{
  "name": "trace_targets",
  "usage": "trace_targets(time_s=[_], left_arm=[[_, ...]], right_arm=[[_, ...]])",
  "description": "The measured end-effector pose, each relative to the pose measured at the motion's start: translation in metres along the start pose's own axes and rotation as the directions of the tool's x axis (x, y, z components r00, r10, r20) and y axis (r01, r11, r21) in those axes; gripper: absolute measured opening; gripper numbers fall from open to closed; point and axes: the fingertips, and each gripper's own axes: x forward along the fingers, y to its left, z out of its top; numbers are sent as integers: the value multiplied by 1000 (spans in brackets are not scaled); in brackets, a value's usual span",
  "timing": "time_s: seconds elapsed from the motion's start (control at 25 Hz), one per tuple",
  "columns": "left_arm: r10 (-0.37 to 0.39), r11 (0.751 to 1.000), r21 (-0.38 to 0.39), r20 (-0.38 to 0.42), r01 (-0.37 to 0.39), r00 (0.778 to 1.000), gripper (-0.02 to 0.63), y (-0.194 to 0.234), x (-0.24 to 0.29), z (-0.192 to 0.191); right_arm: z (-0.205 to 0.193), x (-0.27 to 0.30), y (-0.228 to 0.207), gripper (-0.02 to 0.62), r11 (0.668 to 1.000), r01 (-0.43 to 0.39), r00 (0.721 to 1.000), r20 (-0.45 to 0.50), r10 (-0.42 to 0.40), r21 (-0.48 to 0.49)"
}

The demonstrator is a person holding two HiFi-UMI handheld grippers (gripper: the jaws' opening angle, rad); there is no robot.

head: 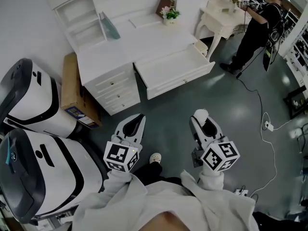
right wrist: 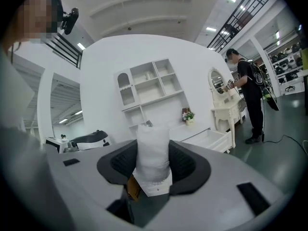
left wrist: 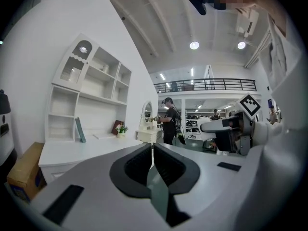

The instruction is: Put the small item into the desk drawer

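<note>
Right gripper (head: pixel 202 117) is clamped on the small item (right wrist: pixel 153 150), a white padded packet standing upright between its jaws. The left gripper (head: pixel 137 120) beside it has its jaws pressed together on themselves. Seen from the head view, two big white-and-black machines (head: pixel 33 105) fill the 9 o'clock side, the nearer one cut off by the frame's edge. At 12 o'clock stands the white desk (head: pixel 139 42) with a shelf unit (head: pixel 79 18) on its back. Its wide drawer (head: pixel 173 71) is pulled out towards the grippers, showing a plain white floor, and only grey floor (head: pixel 168 119) lies between. Three shut drawers (head: pixel 113 88) sit at 11 o'clock, a cardboard box (head: pixel 77 93) against their side. At 1 o'clock is a cream dressing table (head: pixel 221 13) with a person in black (head: pixel 257 28) at it, and a cable (head: pixel 262 105) trails across the floor to a socket block (head: pixel 268 126). On the desk are a teal book (head: pixel 109 27), a flower pot (head: pixel 169 15) and a brown board (head: pixel 164 5). A brown scrap (right wrist: pixel 131 189) under the packet is too hidden to identify.
</note>
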Motion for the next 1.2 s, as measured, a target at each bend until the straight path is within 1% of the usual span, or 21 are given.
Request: trace_targets(time_s=[0.24, 0.48, 0.8, 1.04, 1.2], left_arm=[[-12, 1000, 2, -14, 12, 1000, 26, 29, 32, 1], [-22, 1000, 6, -1, 22, 1000, 26, 56, 51, 3], [-16, 1000, -25, -33, 15, 999, 26, 67, 56, -9], [38, 997, -64, -54, -42, 998, 26, 84, 62, -25], [56, 997, -53, -65, -59, 996, 26, 91, 79, -29]], right_arm=[[7, 40, -14, 196, 1000, 10, 1000, -5, -10, 15], [9, 72, -16, 196, 1000, 11, 1000, 13, -11, 16], [3, 90, -23, 196, 999, 25, 999, -37, -24, 35], [-12, 116, -26, 196, 999, -24, 996, -89, 27, 41], [-13, 145, -40, 196, 997, -54, 992, -113, 60, 55]])
